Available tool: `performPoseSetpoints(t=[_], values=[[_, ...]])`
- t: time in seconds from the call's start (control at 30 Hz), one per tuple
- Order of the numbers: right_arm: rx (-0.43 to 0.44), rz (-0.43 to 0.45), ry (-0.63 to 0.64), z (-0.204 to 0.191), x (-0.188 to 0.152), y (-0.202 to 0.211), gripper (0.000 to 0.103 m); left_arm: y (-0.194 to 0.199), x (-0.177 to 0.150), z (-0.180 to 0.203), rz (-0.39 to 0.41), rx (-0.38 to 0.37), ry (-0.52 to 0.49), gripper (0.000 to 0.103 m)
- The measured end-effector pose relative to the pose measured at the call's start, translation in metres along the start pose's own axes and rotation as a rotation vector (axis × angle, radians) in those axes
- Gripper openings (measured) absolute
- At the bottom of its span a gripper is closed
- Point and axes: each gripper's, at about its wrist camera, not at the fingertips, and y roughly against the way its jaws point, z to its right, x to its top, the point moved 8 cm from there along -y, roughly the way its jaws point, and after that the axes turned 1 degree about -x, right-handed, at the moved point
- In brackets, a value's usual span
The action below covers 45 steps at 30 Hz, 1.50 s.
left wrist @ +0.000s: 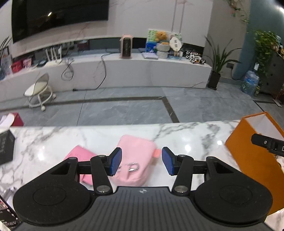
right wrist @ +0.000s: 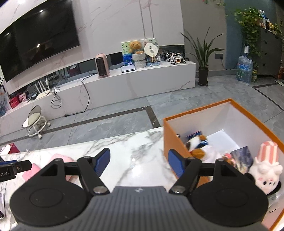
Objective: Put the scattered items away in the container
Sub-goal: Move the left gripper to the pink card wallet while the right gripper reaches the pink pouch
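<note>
Gripper (left wrist: 141,161) linkage over half-hidden pink pouch (left wrist: 134,160)

Large dark television (right wrist: 35,40) on the wall, pink heater (right wrist: 102,65) on the white bench, teddy bear (right wrist: 135,46) beside a round fan, small stool (right wrist: 35,122) on grey floor, potted plant (right wrist: 203,53), water bottle (right wrist: 244,68)

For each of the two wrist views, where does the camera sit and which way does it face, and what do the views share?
Left wrist: rides the open left gripper, angled down over the marble table at a pink plush pouch; the right gripper's tip shows at right.
Right wrist: rides the open right gripper, facing the table edge and the orange box holding plush toys.
Shared: table, box, pouch, TV wall.
</note>
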Motion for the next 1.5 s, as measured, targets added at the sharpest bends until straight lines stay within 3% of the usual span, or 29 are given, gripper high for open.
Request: performPoseSetpoints(t=[0.73, 1.5], values=[[0.126, -0.155, 0.053, -0.111, -0.035, -0.066, 0.075, -0.037, -0.045, -0.081, -0.111, 0.088, 0.06, 0.06], [0.212, -0.308, -0.073, -0.151, -0.069, -0.123, 0.075, -0.077, -0.059, -0.103, -0.148, 0.088, 0.075, 0.063]])
